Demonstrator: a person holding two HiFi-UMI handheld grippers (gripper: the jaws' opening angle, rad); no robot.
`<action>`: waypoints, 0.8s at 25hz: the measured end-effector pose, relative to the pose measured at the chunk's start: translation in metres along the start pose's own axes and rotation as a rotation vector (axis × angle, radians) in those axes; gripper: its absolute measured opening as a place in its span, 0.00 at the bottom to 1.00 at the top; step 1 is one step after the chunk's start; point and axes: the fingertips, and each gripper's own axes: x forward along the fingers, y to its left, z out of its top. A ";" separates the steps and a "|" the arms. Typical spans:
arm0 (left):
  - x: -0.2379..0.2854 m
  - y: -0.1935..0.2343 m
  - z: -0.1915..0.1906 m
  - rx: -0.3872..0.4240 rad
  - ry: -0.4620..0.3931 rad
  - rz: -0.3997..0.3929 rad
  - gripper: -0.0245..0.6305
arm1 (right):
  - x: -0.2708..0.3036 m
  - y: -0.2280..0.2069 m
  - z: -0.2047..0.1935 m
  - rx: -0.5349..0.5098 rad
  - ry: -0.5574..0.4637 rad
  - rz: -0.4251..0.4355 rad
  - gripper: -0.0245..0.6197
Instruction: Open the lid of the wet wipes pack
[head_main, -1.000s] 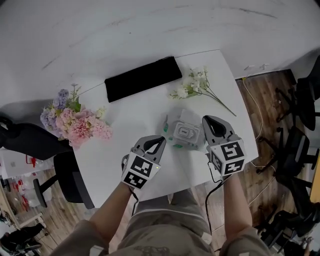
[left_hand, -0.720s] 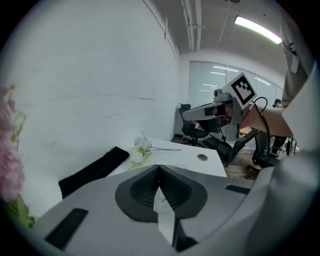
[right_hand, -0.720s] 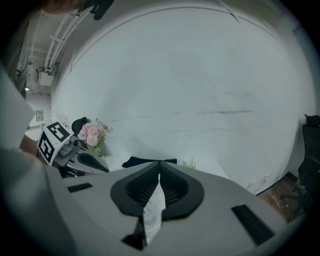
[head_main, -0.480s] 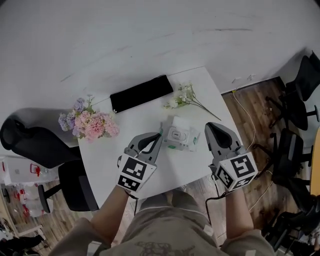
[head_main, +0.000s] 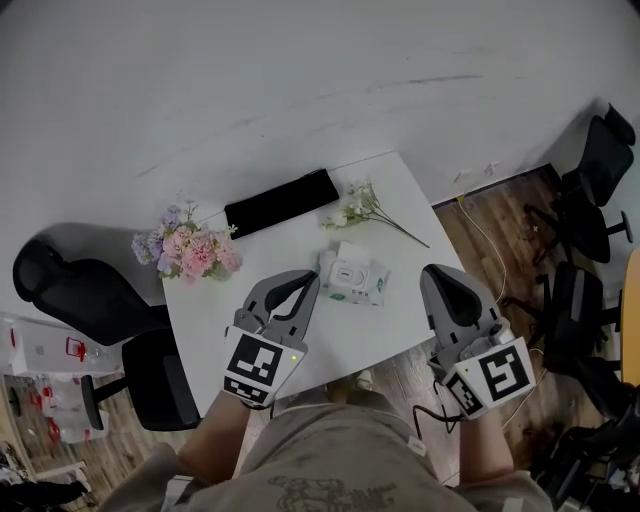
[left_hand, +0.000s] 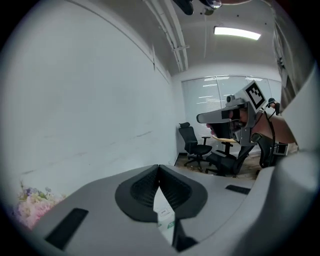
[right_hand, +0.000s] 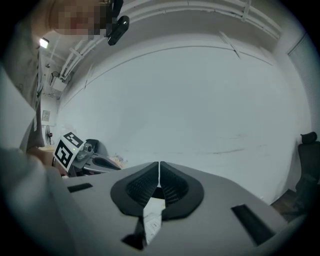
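Both tools are up off the worktop. My left tongs (head_main: 308, 282) are clenched w/ nothing gripped: in the left gripper view the ribbed black pads (left_hand: 142, 190) meet tip to tip. Same for my right tongs (head_main: 434, 272): pads pressed together and empty in the right gripper view. Both point at the plain white wall (left_hand: 75, 100).

The soft white wet wipes pack w/ green print (head_main: 352, 282) lies flat on the white rectangular worktop (head_main: 290, 245), toward its front-right part, and neither tool touches it. In the head view the left tongs' tip overlaps the pack's left edge but sits above it. The right tongs are off to the pack's right, past the worktop's edge. The pack's white oblong lid (head_main: 350, 272) faces up. It looks flat, tho it's too small to be sure.

Also on the worktop:
- Flat black rectangular pad (head_main: 280, 203) at the far side.
- Pink & lilac flower bunch (head_main: 190, 250) at the left edge.
- Thin white-flower sprig (head_main: 365, 208) just beyond the pack.

Black office chairs (head_main: 590, 190) stand on the wooden floor (head_main: 500, 230) to the right.
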 end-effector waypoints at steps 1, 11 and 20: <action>-0.003 -0.003 0.005 -0.009 -0.013 -0.010 0.06 | -0.006 0.001 0.004 0.013 -0.015 -0.006 0.09; -0.017 -0.018 0.022 0.061 -0.040 -0.007 0.06 | -0.027 0.024 -0.013 0.054 0.024 0.049 0.09; -0.020 -0.022 0.019 0.070 -0.029 -0.006 0.06 | -0.023 0.030 -0.017 0.018 0.044 0.074 0.09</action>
